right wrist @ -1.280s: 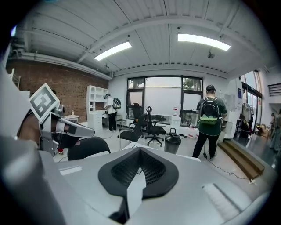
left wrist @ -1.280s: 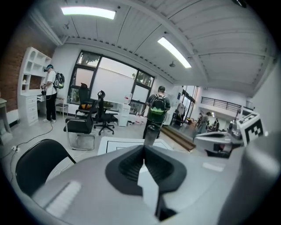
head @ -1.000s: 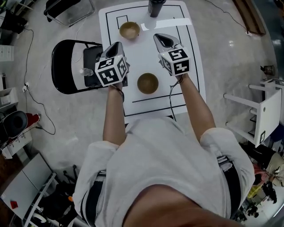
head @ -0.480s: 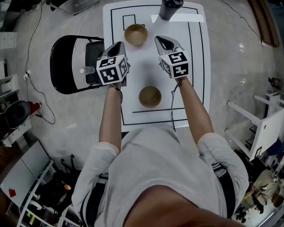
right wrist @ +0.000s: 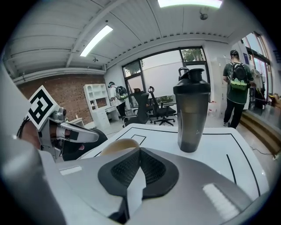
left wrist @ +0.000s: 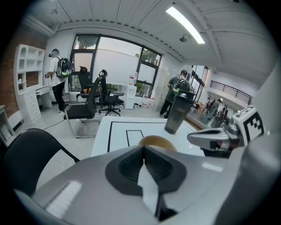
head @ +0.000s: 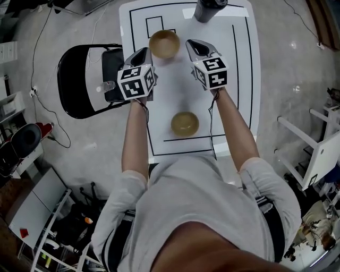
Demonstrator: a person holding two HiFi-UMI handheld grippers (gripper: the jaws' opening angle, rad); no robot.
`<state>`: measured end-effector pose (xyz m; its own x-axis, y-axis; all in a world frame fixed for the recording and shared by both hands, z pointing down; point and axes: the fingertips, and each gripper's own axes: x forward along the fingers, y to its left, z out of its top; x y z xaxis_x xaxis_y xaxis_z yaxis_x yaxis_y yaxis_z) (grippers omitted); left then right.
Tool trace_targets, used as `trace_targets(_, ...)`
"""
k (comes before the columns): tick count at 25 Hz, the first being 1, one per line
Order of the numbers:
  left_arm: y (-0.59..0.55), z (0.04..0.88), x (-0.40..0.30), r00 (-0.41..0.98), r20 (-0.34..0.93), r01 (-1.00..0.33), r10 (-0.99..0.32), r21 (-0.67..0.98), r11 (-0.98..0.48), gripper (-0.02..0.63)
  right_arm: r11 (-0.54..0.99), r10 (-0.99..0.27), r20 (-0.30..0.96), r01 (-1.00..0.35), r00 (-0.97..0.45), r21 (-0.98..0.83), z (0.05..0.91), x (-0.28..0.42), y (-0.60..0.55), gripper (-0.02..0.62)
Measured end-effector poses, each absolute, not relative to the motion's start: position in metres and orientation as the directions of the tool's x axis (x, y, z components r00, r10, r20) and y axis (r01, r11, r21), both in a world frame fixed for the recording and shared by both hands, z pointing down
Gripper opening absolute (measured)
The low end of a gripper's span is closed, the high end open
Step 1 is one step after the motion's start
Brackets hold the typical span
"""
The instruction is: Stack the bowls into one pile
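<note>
Jaws closed tight on nothing, left gripper and right gripper flank the far bowl; near bowl likewise looks light, stiff, slick, so pinch a rim

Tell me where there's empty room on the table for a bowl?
The middle of the table, between the far bowl and near bowl, is bare. Crowded at the far end: shaker bottle, left gripper, right gripper.
</note>
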<state>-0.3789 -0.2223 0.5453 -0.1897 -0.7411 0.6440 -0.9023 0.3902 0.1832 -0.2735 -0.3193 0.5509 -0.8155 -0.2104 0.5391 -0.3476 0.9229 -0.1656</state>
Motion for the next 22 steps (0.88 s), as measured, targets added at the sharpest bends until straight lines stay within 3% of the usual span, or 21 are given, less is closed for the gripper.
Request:
trace_targets(5,-0.228,0.560,-0.392,-0.203,0.655,-0.890,-0.728,0.187,0.416,0.012,0.915,-0.208,0.544,-0.359,-0.813,-0.187,0.565,-0.284,-0.324,0.006)
trace_targets(11,-0.231,0.581,-0.395,-0.170,0.690,-0.880,-0.703,0.215,0.424,0.118,0.901,-0.189,0.556,-0.369,-0.809,-0.229,0.578,-0.293,-0.324,0.069)
trace_targets(22,-0.236,0.594,-0.387,-0.126,0.686,-0.876,-0.716,0.262,0.405,0.118,0.893,-0.155,0.589,-0.367,-0.794,-0.261,0.595,-0.307,-0.315,0.124)
